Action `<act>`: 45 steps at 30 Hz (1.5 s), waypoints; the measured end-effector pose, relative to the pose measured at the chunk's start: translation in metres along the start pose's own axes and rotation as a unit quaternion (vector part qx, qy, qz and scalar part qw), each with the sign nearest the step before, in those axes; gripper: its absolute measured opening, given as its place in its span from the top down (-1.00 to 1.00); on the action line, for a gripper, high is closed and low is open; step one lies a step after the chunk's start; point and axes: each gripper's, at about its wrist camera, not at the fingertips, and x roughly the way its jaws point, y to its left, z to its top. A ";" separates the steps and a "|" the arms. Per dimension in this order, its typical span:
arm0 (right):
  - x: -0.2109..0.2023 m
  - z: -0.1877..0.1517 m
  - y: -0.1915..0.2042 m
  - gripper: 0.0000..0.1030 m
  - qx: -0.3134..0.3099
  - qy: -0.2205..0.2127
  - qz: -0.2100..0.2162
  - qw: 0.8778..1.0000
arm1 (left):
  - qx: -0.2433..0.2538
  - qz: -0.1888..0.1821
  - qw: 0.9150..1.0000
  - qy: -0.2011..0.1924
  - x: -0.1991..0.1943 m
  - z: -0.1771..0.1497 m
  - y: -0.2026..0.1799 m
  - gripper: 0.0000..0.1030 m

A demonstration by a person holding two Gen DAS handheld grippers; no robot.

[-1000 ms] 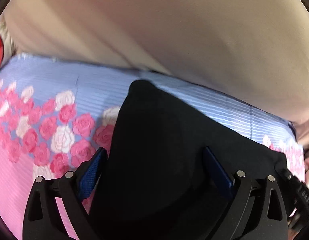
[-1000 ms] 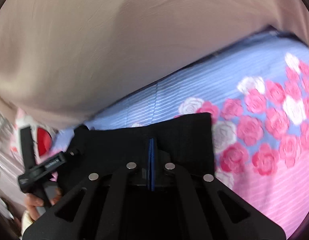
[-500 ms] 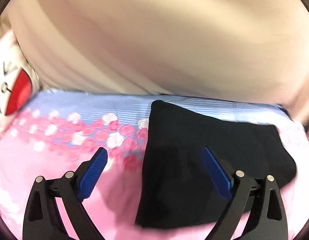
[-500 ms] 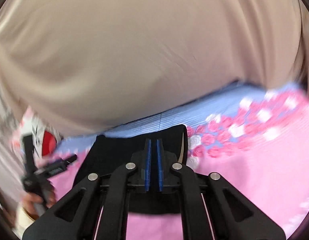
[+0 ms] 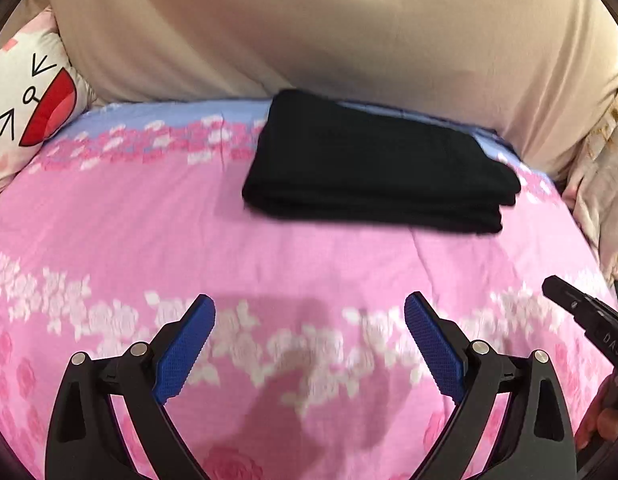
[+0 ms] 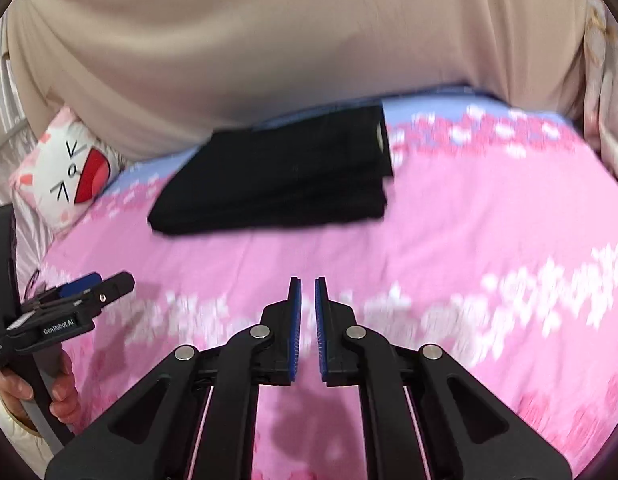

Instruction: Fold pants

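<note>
The black pants (image 5: 373,164) lie folded in a neat rectangular stack on the far part of the pink floral bed sheet (image 5: 269,252). They also show in the right wrist view (image 6: 277,172). My left gripper (image 5: 309,312) is open and empty, held well back from the pants over the sheet. My right gripper (image 6: 308,284) has its blue pads nearly together with a narrow gap and nothing between them, also well back from the pants. The left gripper shows at the left of the right wrist view (image 6: 93,284).
A beige headboard cushion (image 5: 329,28) rises behind the pants. A white cat-face pillow (image 5: 25,96) sits at the far left, also in the right wrist view (image 6: 69,168). Pale bedding (image 5: 601,184) lies at the right edge. The right gripper's body (image 5: 589,320) shows at lower right.
Both grippers have pulled back from the pants, which now lie free on the bed. The right gripper, shut on the fabric a second ago, has let go and opened slightly.
</note>
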 end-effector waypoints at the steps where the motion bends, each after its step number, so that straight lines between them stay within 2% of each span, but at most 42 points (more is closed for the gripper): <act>1: 0.001 -0.006 -0.001 0.86 0.002 0.006 -0.002 1.000 | 0.003 0.002 1.000 0.001 0.004 -0.005 0.001 -0.82; 4: 0.001 -0.016 -0.002 0.85 0.010 0.014 -0.005 1.000 | 0.020 0.012 1.000 0.016 0.010 -0.016 -0.005 -0.82; 8: 0.009 -0.027 -0.006 0.83 0.018 0.030 -0.010 0.999 | 0.017 0.017 0.999 0.041 0.025 -0.026 -0.006 -0.82; 9: 0.011 -0.029 -0.007 0.72 0.021 0.037 -0.011 0.999 | 0.016 0.018 0.998 0.052 0.030 -0.027 -0.005 -0.82; 11: 0.012 -0.029 -0.009 0.23 0.024 0.038 -0.016 0.999 | 0.023 0.018 0.998 0.055 0.032 -0.027 -0.007 -0.89; 12: 0.013 -0.030 -0.009 -0.24 0.025 0.040 -0.020 0.999 | 0.027 0.022 0.998 0.058 0.034 -0.027 -0.008 -0.89; 13: 0.015 -0.030 -0.009 -0.37 0.023 0.044 -0.026 0.998 | 0.035 0.030 0.997 0.060 0.036 -0.028 -0.011 -0.89; 17: 0.020 -0.030 -0.005 -0.44 0.012 0.056 -0.030 0.998 | 0.048 0.046 0.996 0.065 0.040 -0.029 -0.015 -0.90; 22: 0.023 -0.031 0.002 -0.74 -0.003 0.064 -0.028 0.998 | 0.047 0.046 0.996 0.065 0.041 -0.029 -0.015 -0.90; 26: 0.016 -0.029 0.003 -0.77 0.009 0.045 -0.028 0.999 | 0.047 0.049 0.996 0.066 0.039 -0.030 -0.014 -0.90; 27: 0.012 -0.028 0.003 -0.78 0.014 0.038 -0.028 0.999 | 0.046 0.063 0.995 0.062 0.036 -0.029 -0.013 -0.90; 29: -0.001 -0.022 0.006 -0.85 0.024 0.016 -0.029 0.999 | 0.048 0.100 0.993 0.038 0.023 -0.028 -0.013 -0.89; 31: -0.018 -0.012 0.010 -0.90 0.030 -0.014 -0.029 0.999 | 0.049 0.109 0.993 0.011 0.007 -0.022 -0.015 -0.89; 36: -0.048 0.013 0.023 -0.90 0.020 -0.073 -0.035 0.997 | 0.037 0.087 0.994 -0.050 -0.041 0.000 -0.017 -0.90; 39: -0.057 0.023 0.034 -0.90 0.003 -0.100 -0.043 0.994 | 0.035 0.082 0.994 -0.070 -0.054 0.010 -0.021 -0.90; 45: -0.061 0.023 0.048 -0.90 -0.024 -0.120 -0.066 0.990 | 0.032 0.078 0.994 -0.074 -0.057 0.020 -0.028 -0.90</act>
